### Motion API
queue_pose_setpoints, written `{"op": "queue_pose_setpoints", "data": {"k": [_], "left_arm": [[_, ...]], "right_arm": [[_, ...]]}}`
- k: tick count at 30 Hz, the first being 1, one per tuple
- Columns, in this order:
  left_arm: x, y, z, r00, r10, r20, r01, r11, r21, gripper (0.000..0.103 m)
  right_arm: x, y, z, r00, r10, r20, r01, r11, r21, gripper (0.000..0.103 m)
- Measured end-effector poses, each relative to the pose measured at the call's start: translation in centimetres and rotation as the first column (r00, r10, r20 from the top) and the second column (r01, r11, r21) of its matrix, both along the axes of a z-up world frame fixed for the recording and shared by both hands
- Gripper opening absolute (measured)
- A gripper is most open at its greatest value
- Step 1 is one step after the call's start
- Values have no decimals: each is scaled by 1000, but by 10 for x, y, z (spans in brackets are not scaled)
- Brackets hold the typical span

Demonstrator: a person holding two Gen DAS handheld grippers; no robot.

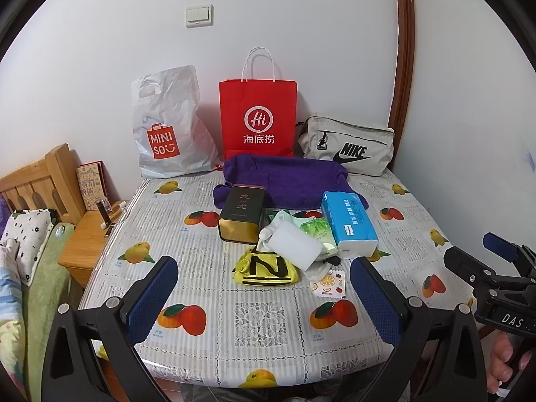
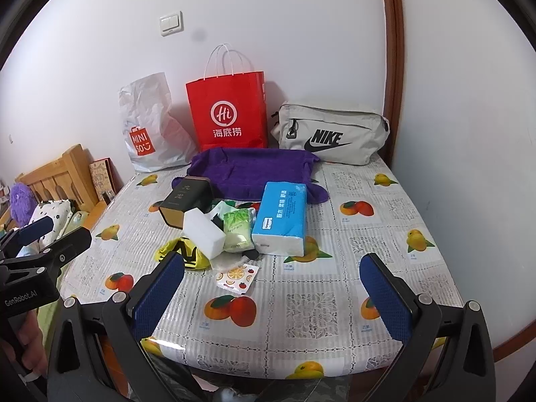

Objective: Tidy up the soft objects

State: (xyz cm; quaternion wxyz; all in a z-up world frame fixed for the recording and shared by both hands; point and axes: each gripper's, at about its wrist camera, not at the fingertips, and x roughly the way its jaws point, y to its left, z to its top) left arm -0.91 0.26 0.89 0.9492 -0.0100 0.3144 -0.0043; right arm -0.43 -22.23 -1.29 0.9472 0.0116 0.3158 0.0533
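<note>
I see the table (image 1: 207, 345) filling the lower middle of both views, under a fruit-printed cover. At its far edge, against the wall, stand three bags: a white Miniso plastic bag (image 1: 167, 127) upper left, a red Haidilao paper bag (image 1: 258, 117) upright at centre, and a grey Nike pouch (image 1: 348, 145) lying to the right. Just in front of them a purple towel (image 1: 288, 181) lies spread across the middle of the frame. Nearer me sits the pile: a blue tissue pack (image 1: 348, 222) on the right, resting partly on the towel, a dark tea tin (image 1: 241, 216) on the left, a white foam block (image 1: 294, 243) tilted between them, a green wet-wipe pack (image 1: 318, 231) behind it, a yellow and black pouch (image 1: 264, 269) in front, and a small fruit-print sachet (image 1: 330, 283) at lower right. My left gripper (image 1: 264, 298) hangs released above the near table edge, nothing between its blue pads. My right gripper (image 2: 273, 299) is likewise spread wide and empty.
</note>
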Motion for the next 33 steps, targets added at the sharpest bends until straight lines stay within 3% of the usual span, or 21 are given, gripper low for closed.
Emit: {"op": "queue_pose_setpoints", "data": {"k": [33], "left_arm": [[-2, 0, 1, 1000, 0, 3, 0, 1000, 6, 103]], "right_arm": [[-4, -3, 0, 1000, -6, 6, 6, 1000, 20, 103]]}}
